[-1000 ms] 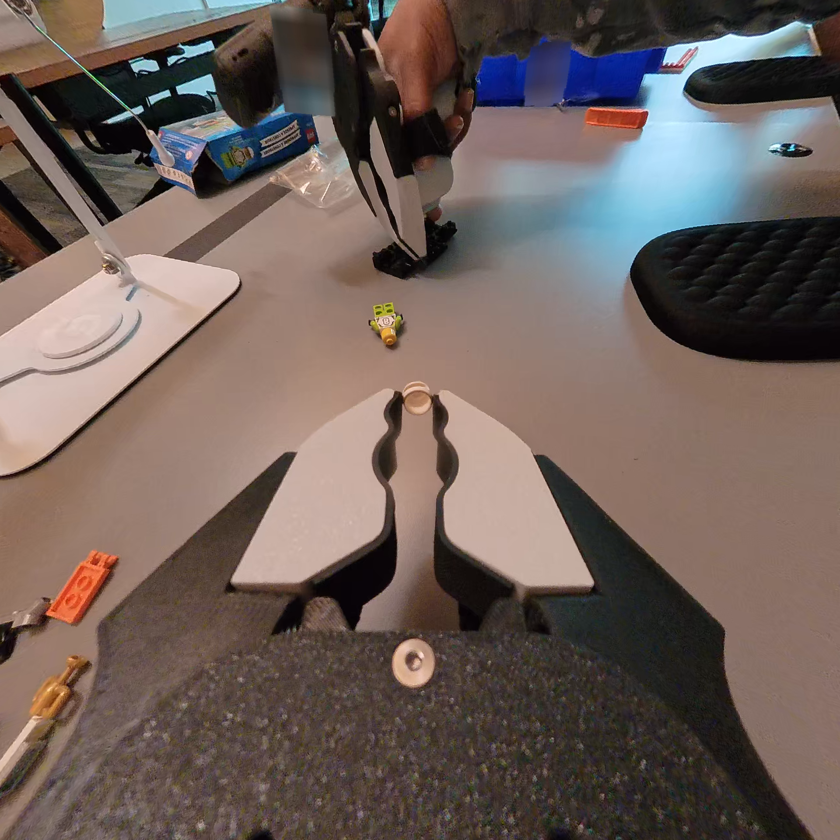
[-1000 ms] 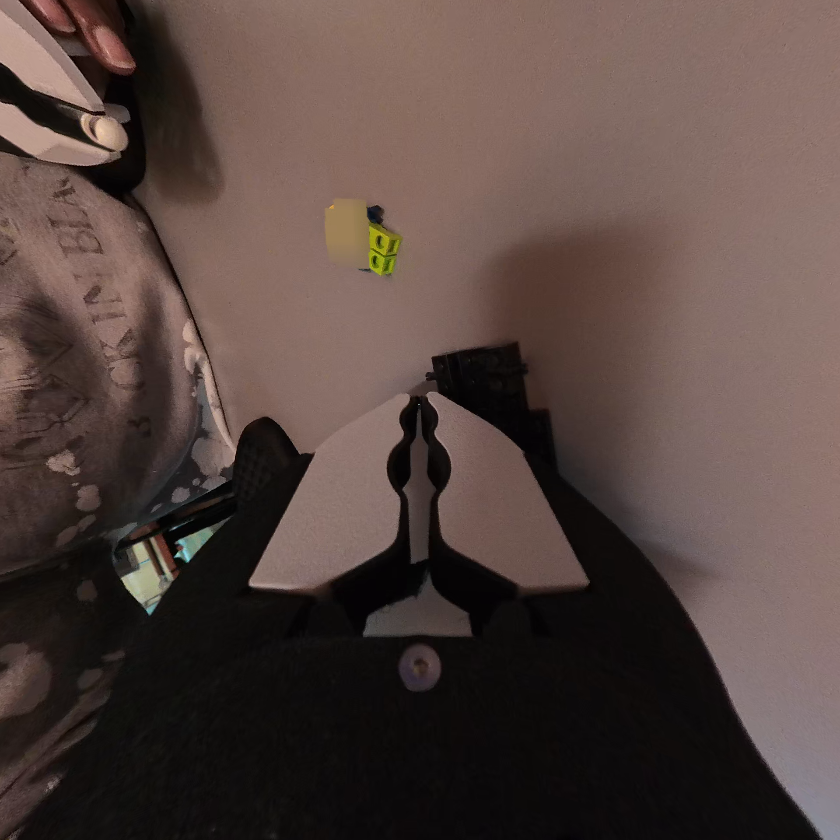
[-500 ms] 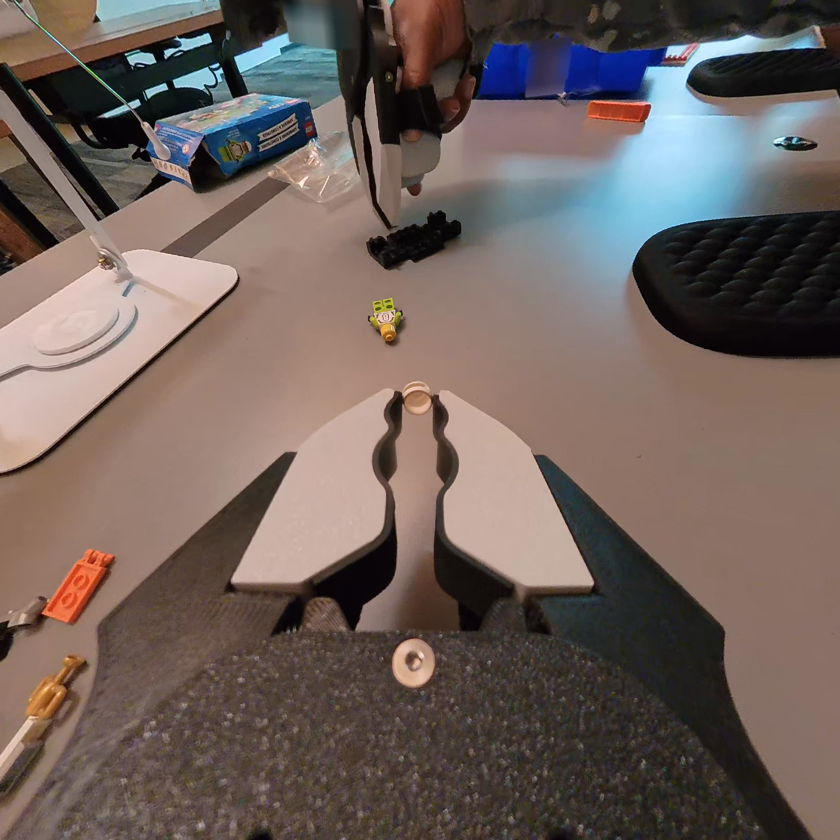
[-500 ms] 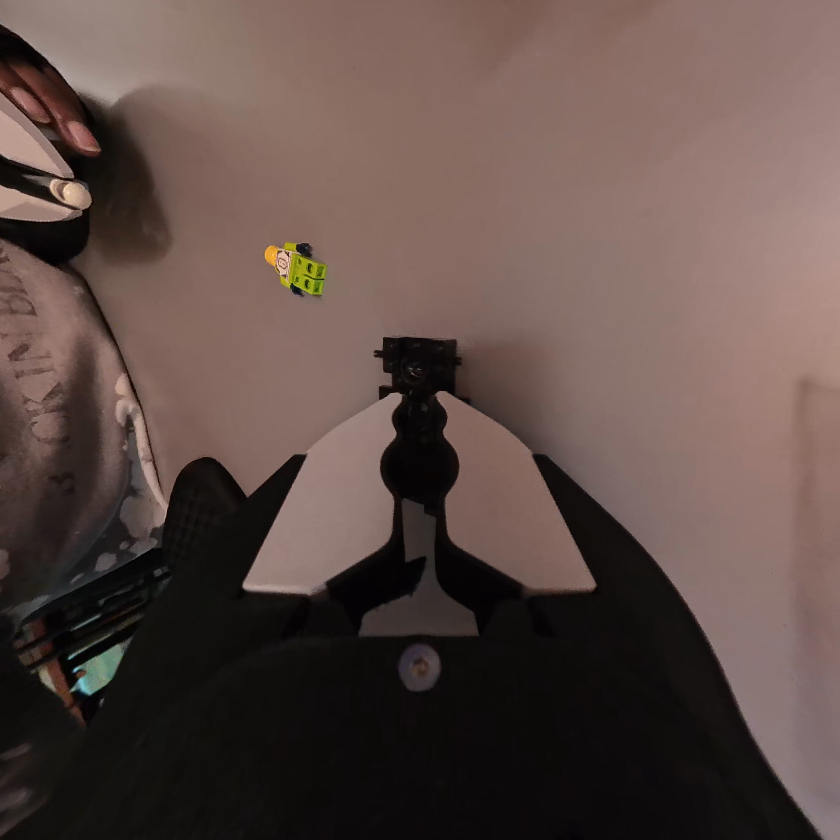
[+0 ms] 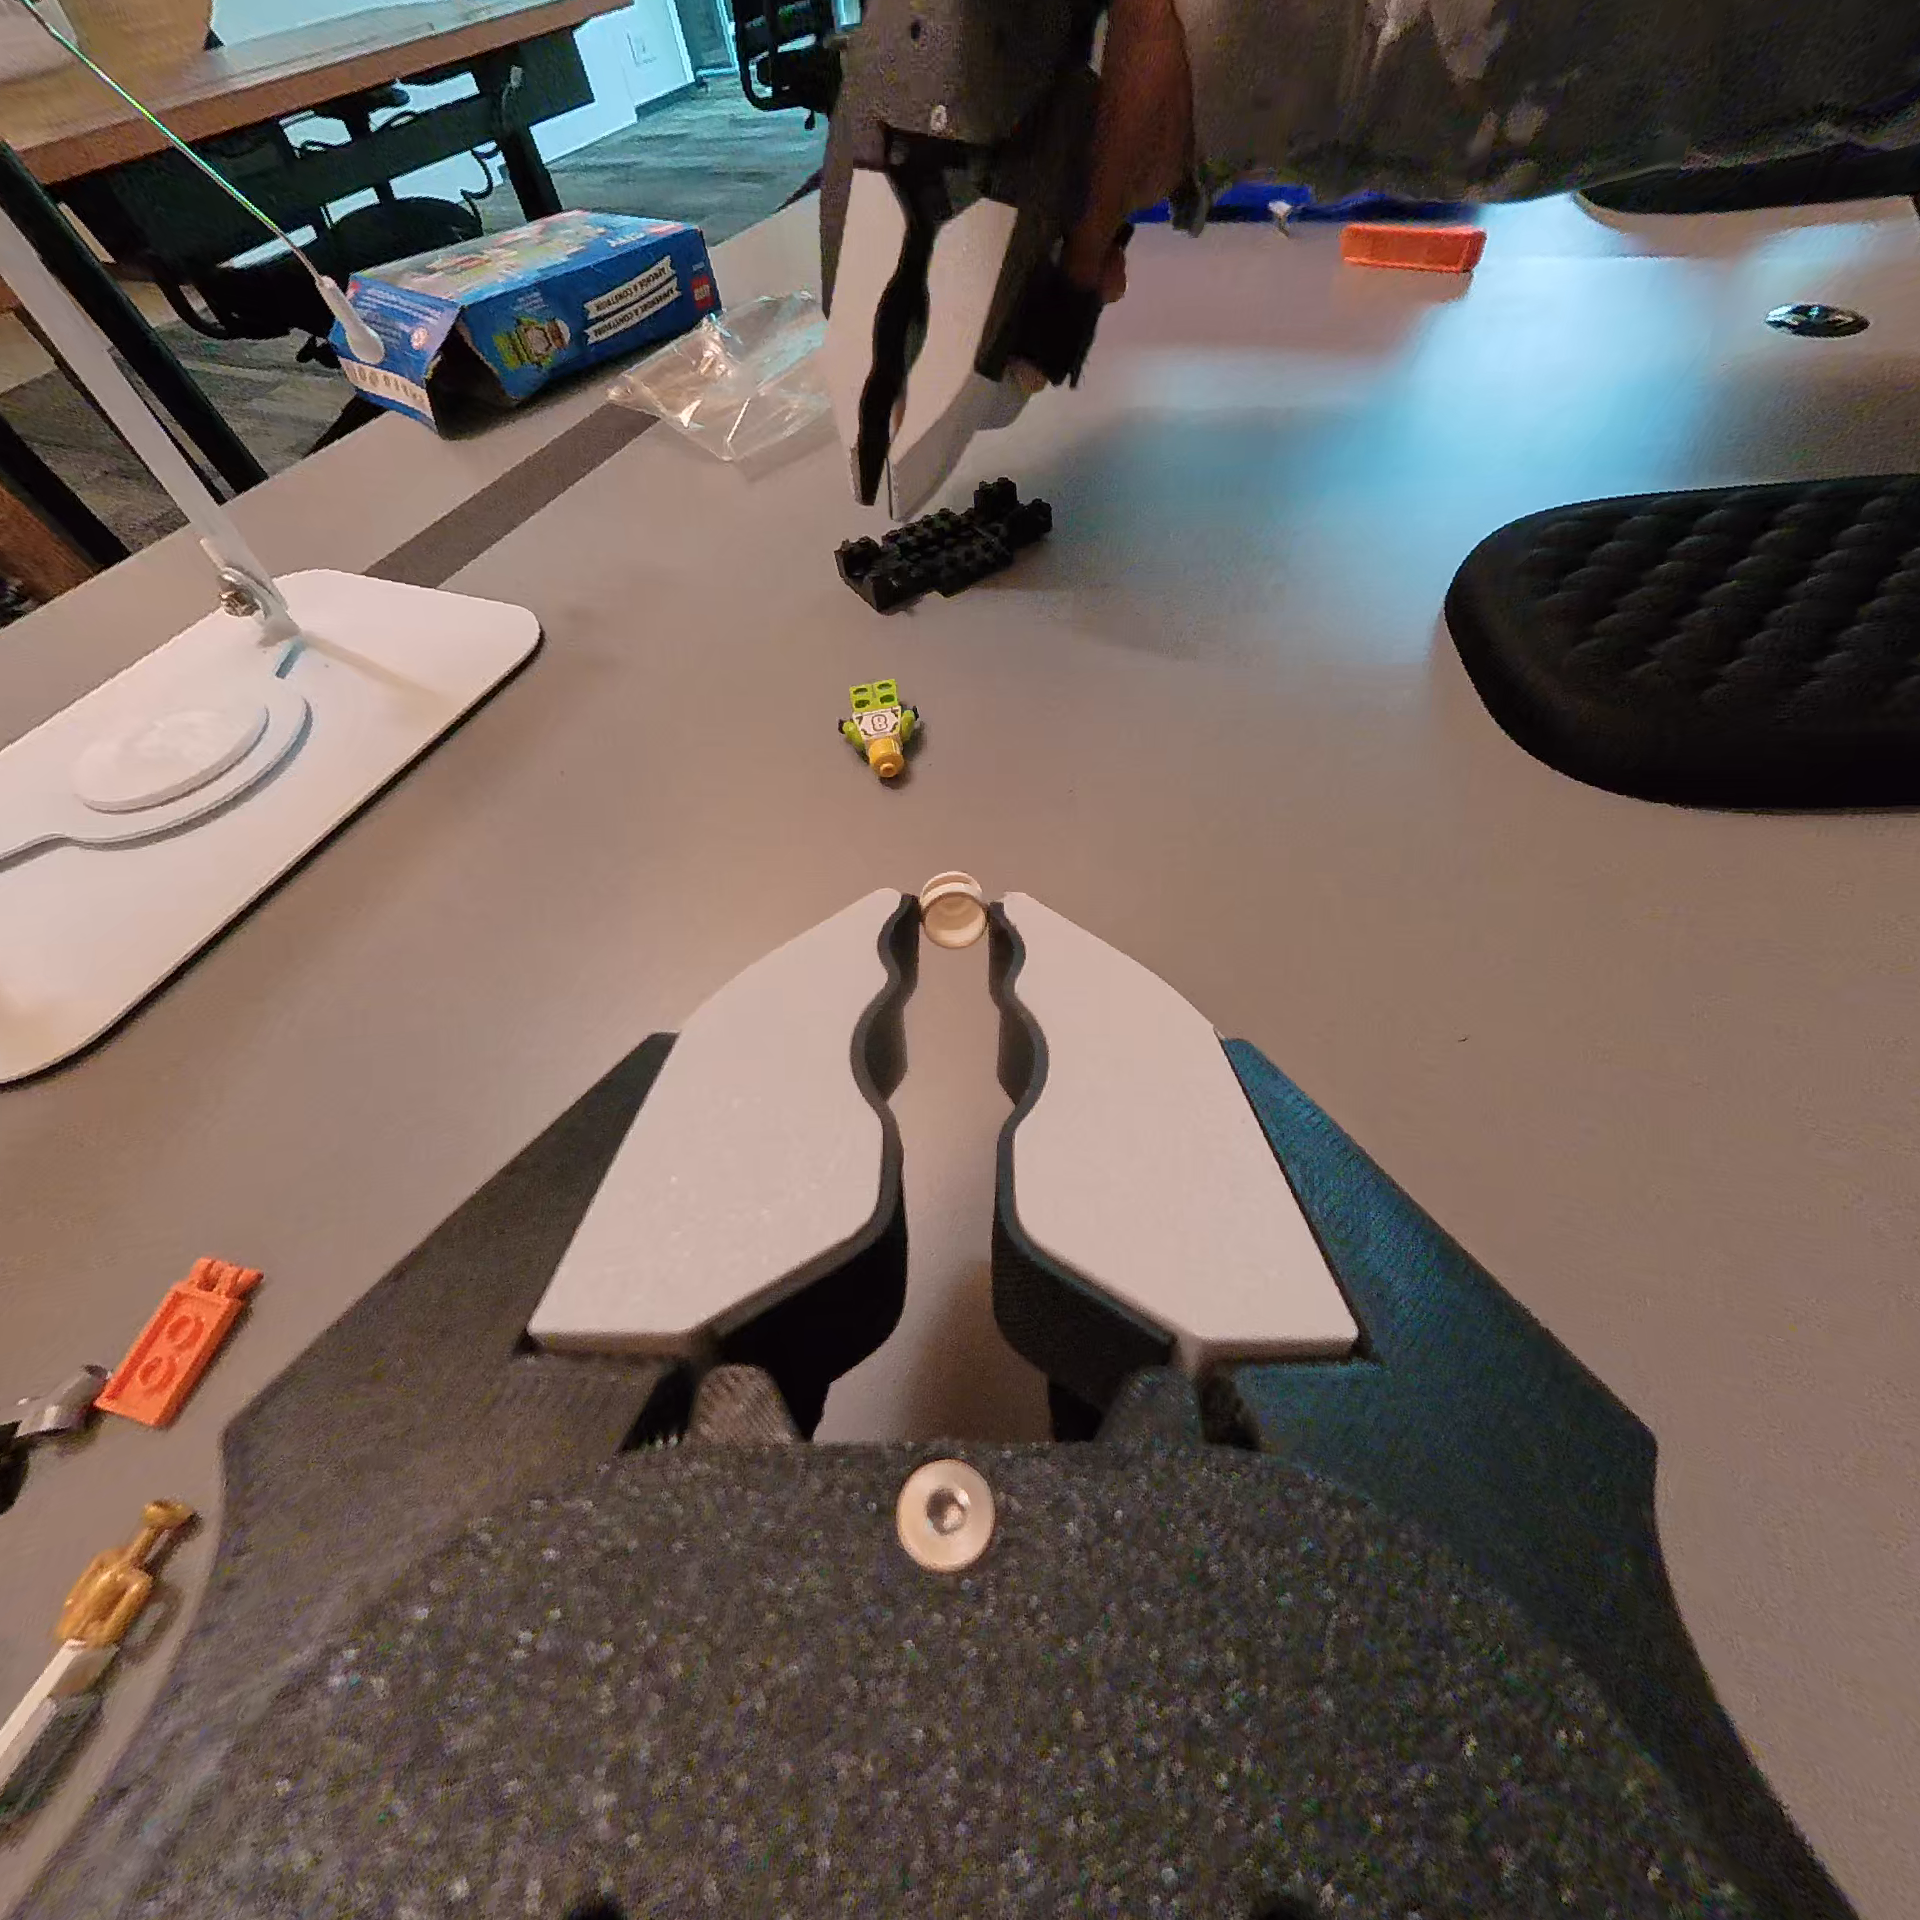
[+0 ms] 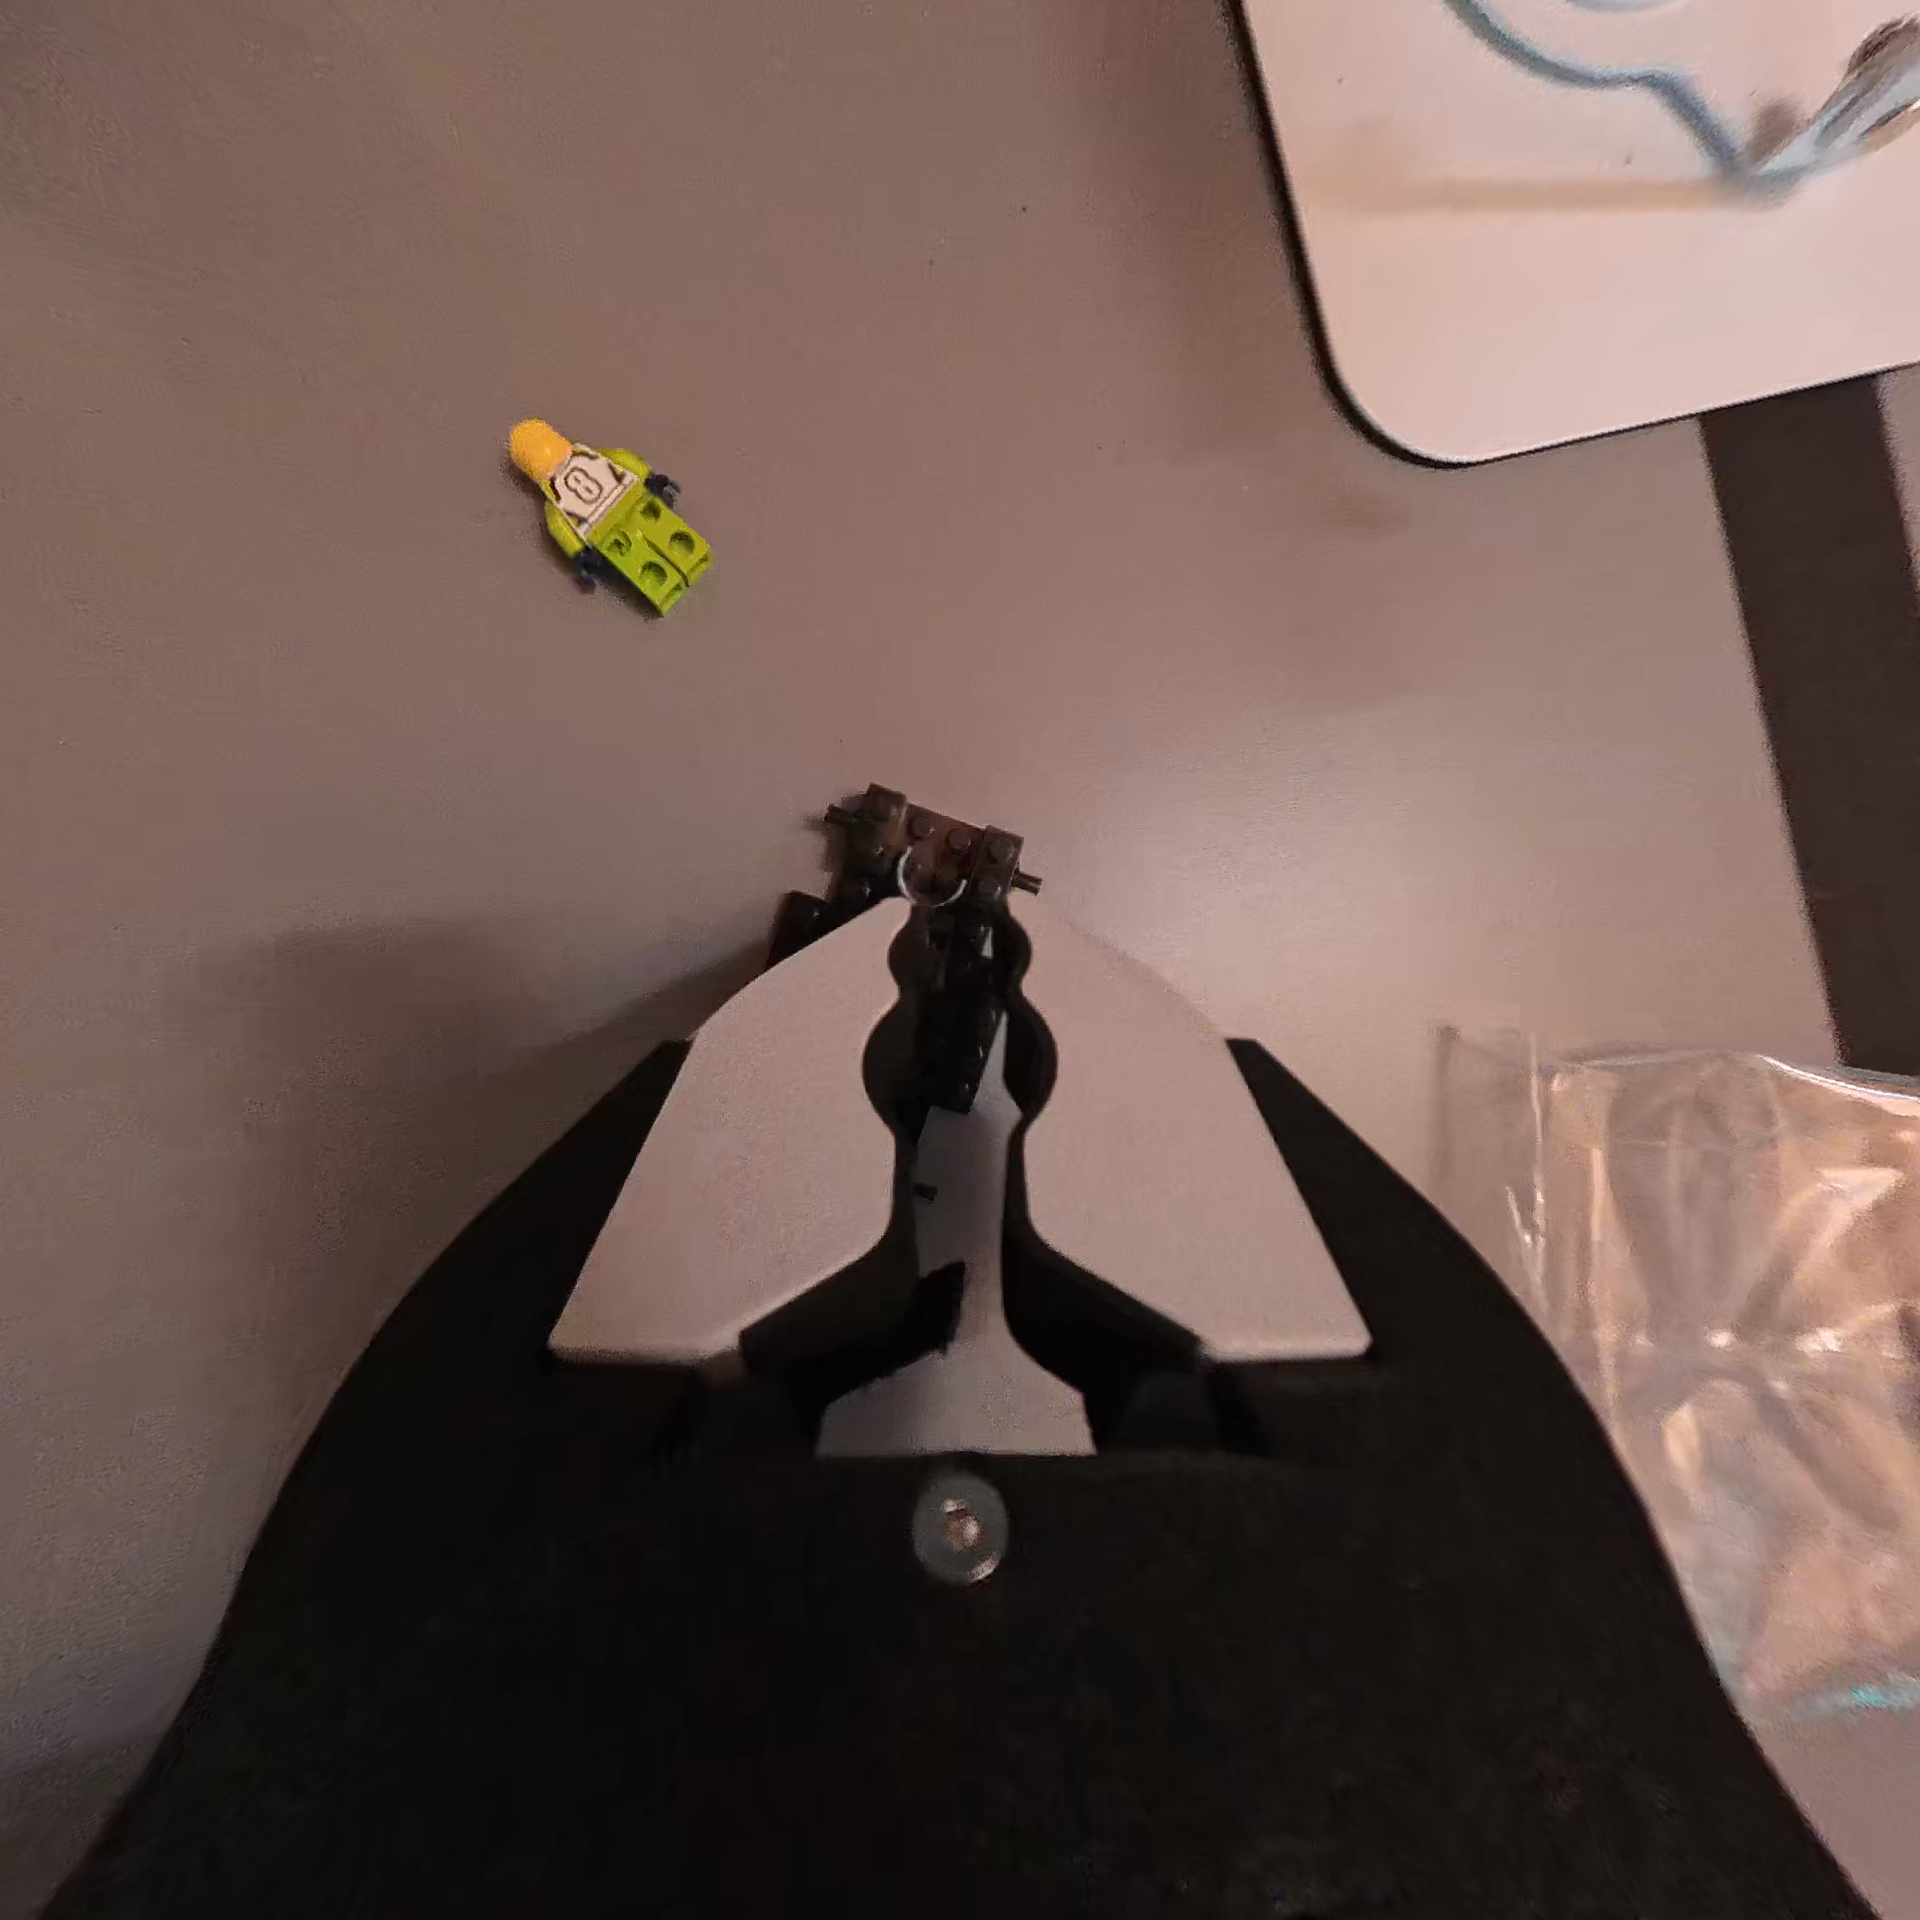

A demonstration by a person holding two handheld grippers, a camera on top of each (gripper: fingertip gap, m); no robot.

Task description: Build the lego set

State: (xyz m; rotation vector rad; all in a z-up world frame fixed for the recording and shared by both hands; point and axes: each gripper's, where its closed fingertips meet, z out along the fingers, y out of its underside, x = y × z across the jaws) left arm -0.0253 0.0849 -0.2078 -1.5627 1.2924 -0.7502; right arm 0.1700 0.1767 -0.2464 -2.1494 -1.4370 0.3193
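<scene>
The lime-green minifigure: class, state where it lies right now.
In the left wrist view the minifigure lies flat on the grey table, between the black chassis piece beyond it and the white round piece.

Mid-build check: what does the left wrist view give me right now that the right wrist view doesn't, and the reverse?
Only the left wrist view: the left gripper pinching a small white round piece, the blue set box, black textured pads, orange pieces, and a gold-handled part.

Only the right wrist view: a top-down look past the right gripper's narrowly parted tips onto the chassis studs.

Both: the black chassis, lime minifigure lying flat, white stand base, clear bag, grey table.
</scene>
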